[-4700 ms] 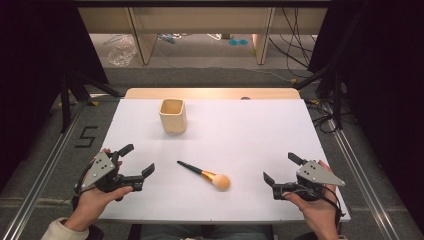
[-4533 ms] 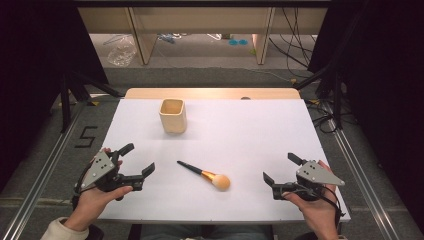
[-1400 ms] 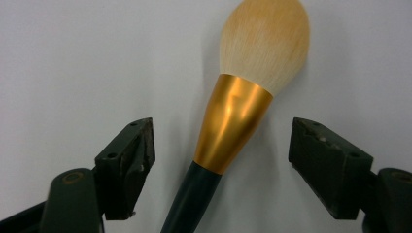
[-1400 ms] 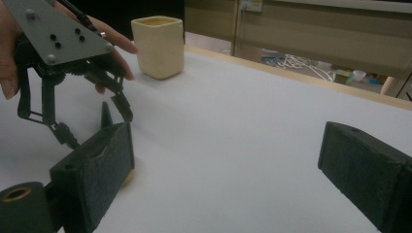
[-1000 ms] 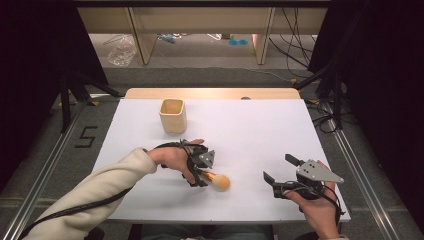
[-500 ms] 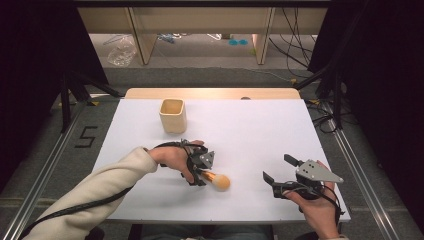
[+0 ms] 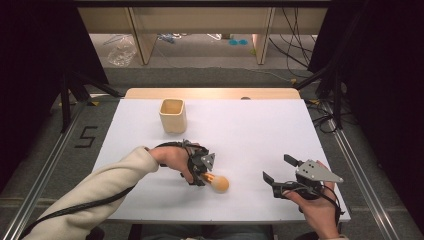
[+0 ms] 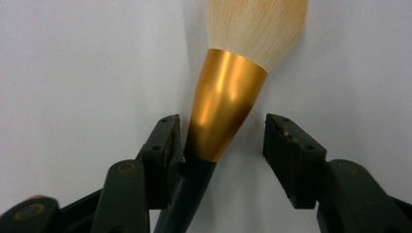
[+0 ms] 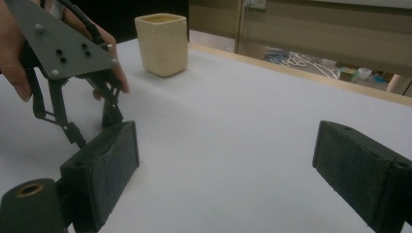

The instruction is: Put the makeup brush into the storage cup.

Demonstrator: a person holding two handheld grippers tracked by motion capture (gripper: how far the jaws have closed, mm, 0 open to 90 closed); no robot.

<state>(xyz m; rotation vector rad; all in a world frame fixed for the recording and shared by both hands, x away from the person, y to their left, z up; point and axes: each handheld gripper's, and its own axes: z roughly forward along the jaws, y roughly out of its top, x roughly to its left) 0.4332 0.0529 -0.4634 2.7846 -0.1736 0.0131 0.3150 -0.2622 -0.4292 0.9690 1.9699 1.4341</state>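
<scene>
A makeup brush [image 7: 219, 183] with a dark handle, gold ferrule [image 8: 224, 102] and pale orange bristles lies on the white table [image 7: 250, 125] near the front centre. My left gripper [image 7: 200, 175] is down over it, open, with its jaws on either side of the ferrule. In the left gripper view [image 8: 223, 141] one jaw touches the handle and the other stands apart. My right gripper [image 7: 278, 168] hovers open at the front right with nothing between its jaws [image 9: 226, 165]. A cream square cup [image 7: 173, 115] stands upright at the back left.
The right gripper view shows the cup [image 9: 163, 43] beyond the left gripper [image 9: 94, 124] and the hand holding it. A wooden strip [image 7: 210, 93] borders the table's far edge. Metal rails run along both sides, and cables lie on the floor beyond.
My left gripper has come from the front left of the table to the brush and straddles it. Over the last second it barely shifted. The right gripper stayed in place.
</scene>
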